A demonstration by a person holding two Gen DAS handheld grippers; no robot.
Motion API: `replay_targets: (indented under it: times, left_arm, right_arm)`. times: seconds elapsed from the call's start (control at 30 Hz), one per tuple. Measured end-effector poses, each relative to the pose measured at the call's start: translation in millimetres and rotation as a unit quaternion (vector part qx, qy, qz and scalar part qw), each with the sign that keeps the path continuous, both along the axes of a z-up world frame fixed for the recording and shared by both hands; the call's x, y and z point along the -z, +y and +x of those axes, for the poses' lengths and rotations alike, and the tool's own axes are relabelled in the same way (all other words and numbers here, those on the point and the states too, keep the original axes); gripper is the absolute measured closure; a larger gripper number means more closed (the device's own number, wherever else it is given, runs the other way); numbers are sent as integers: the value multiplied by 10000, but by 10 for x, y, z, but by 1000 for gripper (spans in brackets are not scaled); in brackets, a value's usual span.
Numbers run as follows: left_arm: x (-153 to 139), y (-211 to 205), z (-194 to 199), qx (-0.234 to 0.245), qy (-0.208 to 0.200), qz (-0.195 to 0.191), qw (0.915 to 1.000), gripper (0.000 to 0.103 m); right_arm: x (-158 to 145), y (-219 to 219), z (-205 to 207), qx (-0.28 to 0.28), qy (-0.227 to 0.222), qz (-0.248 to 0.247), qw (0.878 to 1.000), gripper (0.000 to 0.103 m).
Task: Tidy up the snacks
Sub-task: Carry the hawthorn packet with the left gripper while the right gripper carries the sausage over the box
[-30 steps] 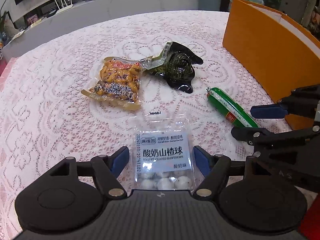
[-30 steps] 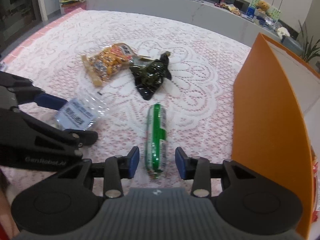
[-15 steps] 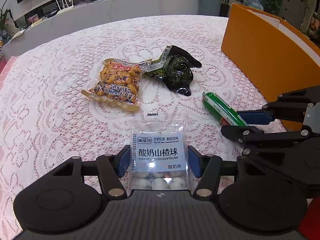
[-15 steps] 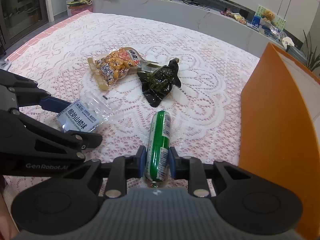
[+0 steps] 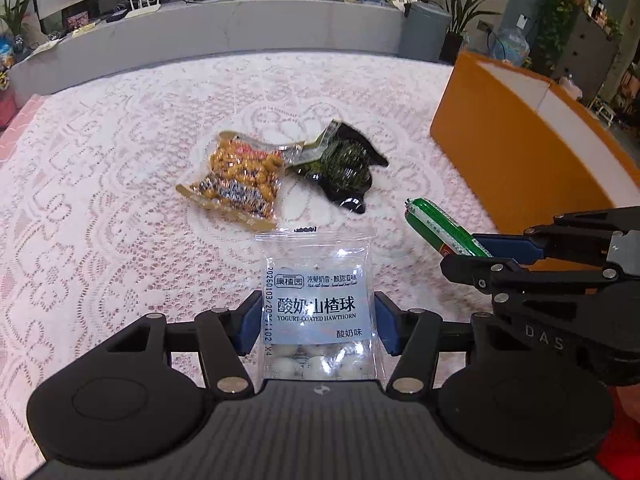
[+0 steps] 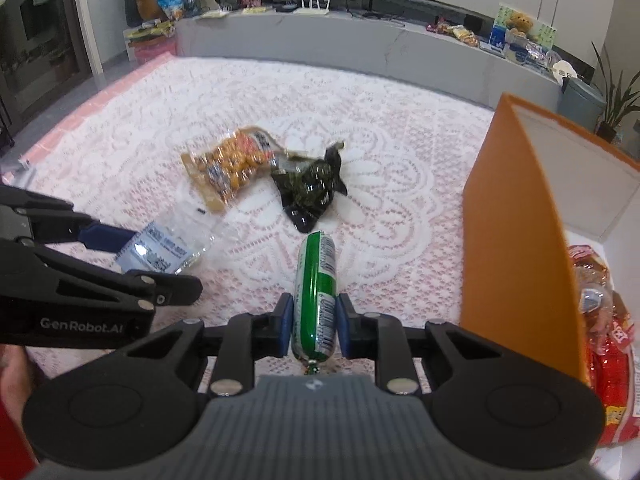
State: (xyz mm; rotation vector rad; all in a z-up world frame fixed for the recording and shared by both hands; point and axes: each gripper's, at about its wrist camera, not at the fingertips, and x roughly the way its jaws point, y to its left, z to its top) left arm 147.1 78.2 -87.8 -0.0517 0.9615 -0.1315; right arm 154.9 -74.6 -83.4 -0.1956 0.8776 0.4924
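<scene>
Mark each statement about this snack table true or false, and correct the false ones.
1. The right gripper is shut on the green sausage. True.
2. The left gripper is empty. False: it grips the clear hawthorn bag by its two side edges.
3. The peanut pack and the dark seaweed pack lie on the lace cloth, held by neither gripper. True.
4. The orange box stands left of the sausage in the right wrist view. False: it stands to the right.
5. The orange box is empty. False: red snack packs lie inside it.
</scene>
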Motion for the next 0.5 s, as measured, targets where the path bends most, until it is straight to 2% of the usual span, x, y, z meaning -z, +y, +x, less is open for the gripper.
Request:
replay_targets:
  times: [0.17, 0.33, 0.5]
  left_arm:
    - [-252, -66, -53, 38, -79, -124, 9999, 38]
    - [-532, -188, -84, 135, -200, -228, 9994, 38]
    - [-771, -401, -81, 330, -348, -319, 9983, 38]
  right_arm:
    - [-247, -69, -88, -18, -110, 12, 9999, 83]
    - [-469, -274, -94, 92, 185, 259, 9995, 83]
    - [-722, -504, -129, 96, 114, 269, 9995, 83]
